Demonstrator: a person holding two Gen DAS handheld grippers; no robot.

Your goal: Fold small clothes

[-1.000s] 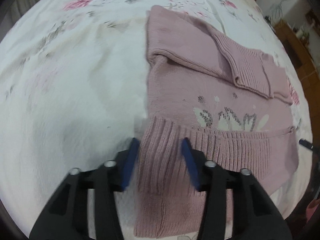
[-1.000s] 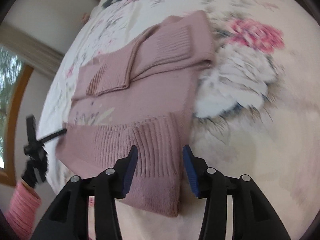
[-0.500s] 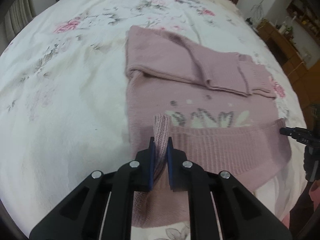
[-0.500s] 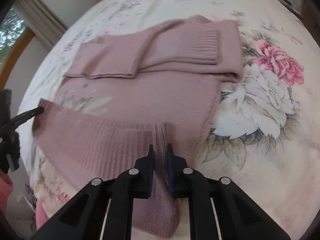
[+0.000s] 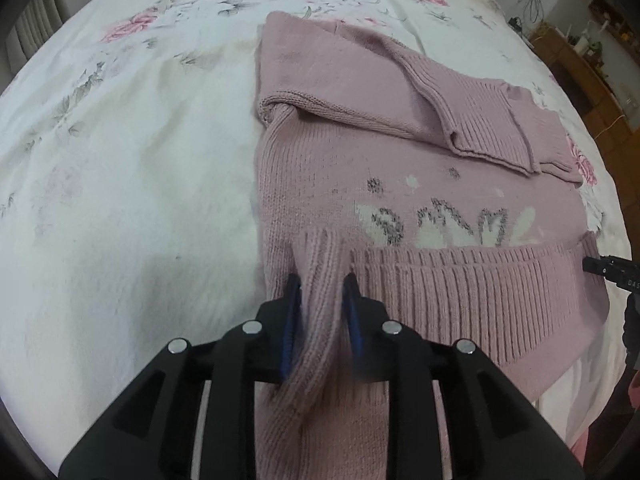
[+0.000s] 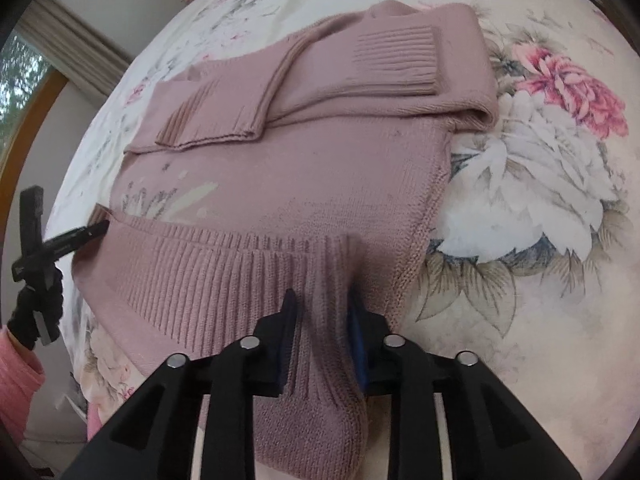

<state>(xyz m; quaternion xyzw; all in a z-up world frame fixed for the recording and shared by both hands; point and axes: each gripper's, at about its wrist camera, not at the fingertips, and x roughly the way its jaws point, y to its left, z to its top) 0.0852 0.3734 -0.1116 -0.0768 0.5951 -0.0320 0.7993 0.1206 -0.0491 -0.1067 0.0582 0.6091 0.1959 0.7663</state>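
Dusty-pink knitted sweater with ribbed hem and cuffs (image 5: pixel 400 168): lying front-up on the white bedspread printed with pink and grey flowers (image 5: pixel 132 152), both sleeves folded across the chest, the ribbed hem turned up over the lower body. Its nearest edge is running under the gripper bodies and out of frame in both wrist views.

Left black two-finger gripper with blue pads (image 5: pixel 320 292): sitting at 6 o'clock in its own view, pinching a raised ridge of the hem between narrowly parted pads. The cloth behind the pads is smeared and hard to read.

Right black two-finger gripper with blue pads (image 6: pixel 320 308): likewise at 6 o'clock in its view, clamping the hem at the sweater's opposite corner; the right-hand pad is partly hidden by fabric.

Grey-and-cream knitted motif (image 5: pixel 440 220): showing at 3 o'clock of the left view, its lower part covered by the hem; possibly lettering, not legible.

Black gripper tip at the 3 o'clock rim of the left view: bearing tiny white characters, perhaps "D4S".

Pink ribbed sleeve (image 6: pixel 16 372): showing at 8 o'clock, cut off by the rim.
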